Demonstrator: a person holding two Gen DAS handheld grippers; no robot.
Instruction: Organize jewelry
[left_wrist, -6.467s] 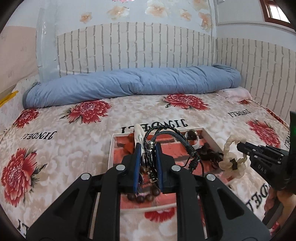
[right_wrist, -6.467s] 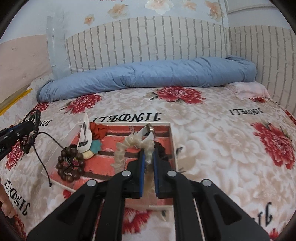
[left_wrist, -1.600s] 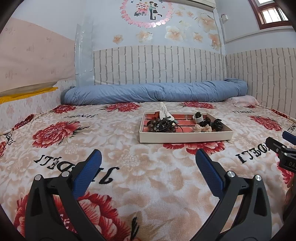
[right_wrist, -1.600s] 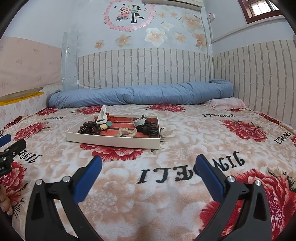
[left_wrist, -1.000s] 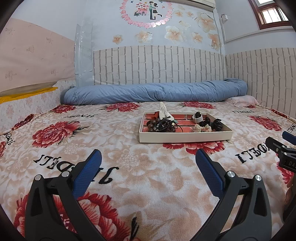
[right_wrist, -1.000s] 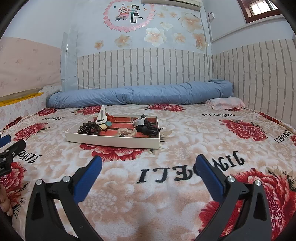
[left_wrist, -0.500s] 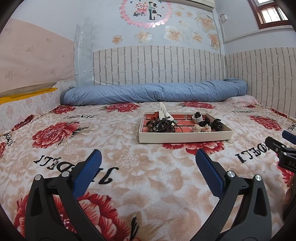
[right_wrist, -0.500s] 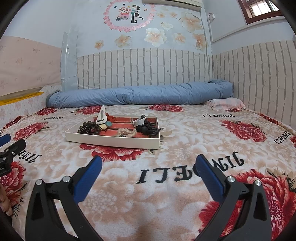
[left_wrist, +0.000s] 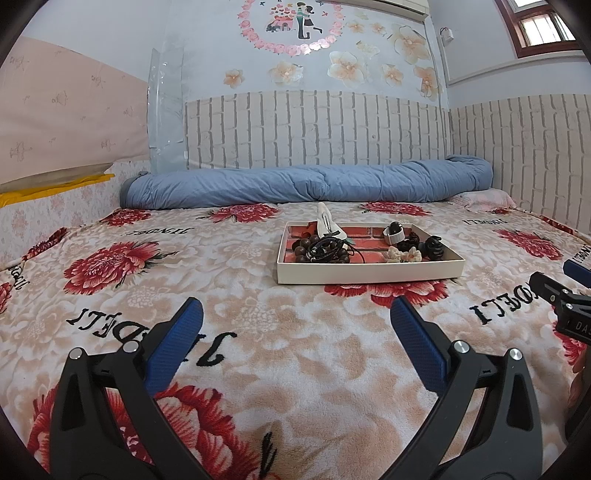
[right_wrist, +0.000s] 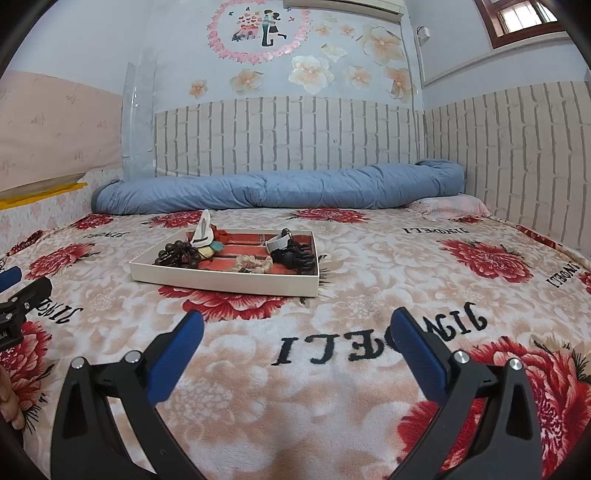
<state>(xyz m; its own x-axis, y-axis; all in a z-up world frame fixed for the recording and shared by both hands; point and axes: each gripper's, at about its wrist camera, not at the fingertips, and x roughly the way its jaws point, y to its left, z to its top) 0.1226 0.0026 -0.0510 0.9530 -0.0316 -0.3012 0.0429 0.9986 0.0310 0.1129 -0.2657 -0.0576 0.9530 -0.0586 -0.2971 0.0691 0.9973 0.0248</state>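
A shallow white tray (left_wrist: 369, 275) (right_wrist: 221, 283) with a red brick-pattern floor rests on the floral blanket. Inside it lie a dark wooden bead bracelet (left_wrist: 301, 246) (right_wrist: 176, 254), black cord bracelets (left_wrist: 327, 248), a cream shell bracelet (left_wrist: 402, 254) (right_wrist: 254, 263), black claw clips (left_wrist: 430, 246) (right_wrist: 293, 256), a white band (left_wrist: 393, 234) (right_wrist: 277, 243) and a white upright piece (left_wrist: 325, 221) (right_wrist: 203, 229). My left gripper (left_wrist: 295, 314) is open and holds nothing, low over the blanket well in front of the tray. My right gripper (right_wrist: 297, 325) is likewise open with nothing in it, in front of the tray.
A rolled blue quilt (left_wrist: 306, 186) (right_wrist: 280, 190) lies along the brick-pattern wall behind the tray. A pink pillow (left_wrist: 487, 199) sits at the far right corner. The other gripper's tip shows at each view's edge: right (left_wrist: 561, 295), left (right_wrist: 18, 295).
6.5 s ago each gripper was shut on a bracelet over the tray. Both bracelets now lie in the tray and both grippers are open, pulled back. Nothing has moved in the last 1.6 s.
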